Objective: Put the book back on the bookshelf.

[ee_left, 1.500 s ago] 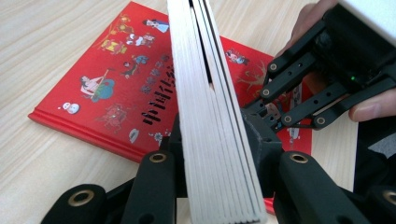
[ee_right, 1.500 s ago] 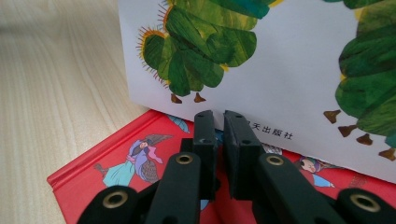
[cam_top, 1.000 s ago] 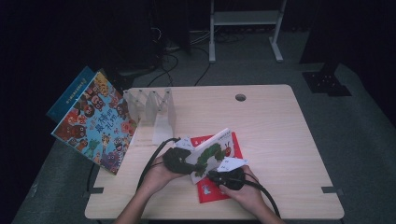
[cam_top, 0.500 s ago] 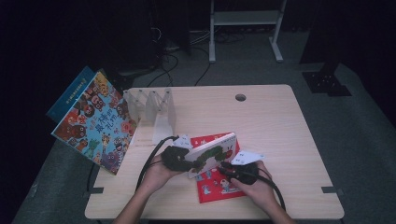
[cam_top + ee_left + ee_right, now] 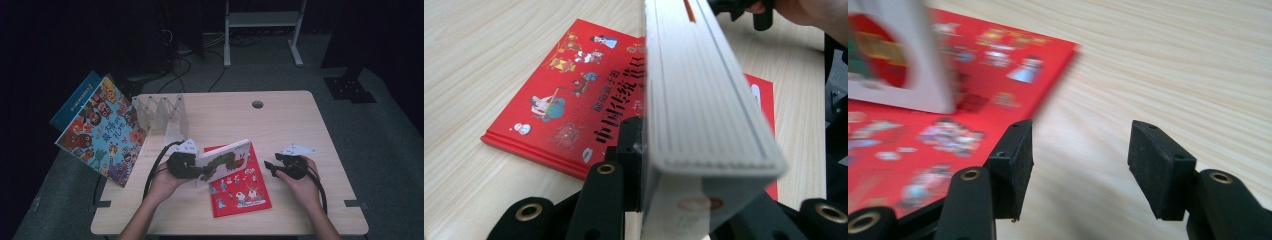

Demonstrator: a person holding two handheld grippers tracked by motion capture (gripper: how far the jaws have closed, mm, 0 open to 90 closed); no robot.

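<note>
Left gripper [image 5: 192, 170] is clamping the caterpillar board book [image 5: 223, 161] upright over the red book [image 5: 240, 187] — right gripper [image 5: 274, 167], jaws just opening and empty, is sitting beside it — shelving into the clear rack [image 5: 162, 114] near the table's back-left corner looks not yet done.

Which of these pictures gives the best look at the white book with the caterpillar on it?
The high view: the caterpillar book shows its whole cover, held on edge by the left gripper above the red book. The left gripper view shows its grey page edges close up; the right gripper view catches a blurred corner.
</note>
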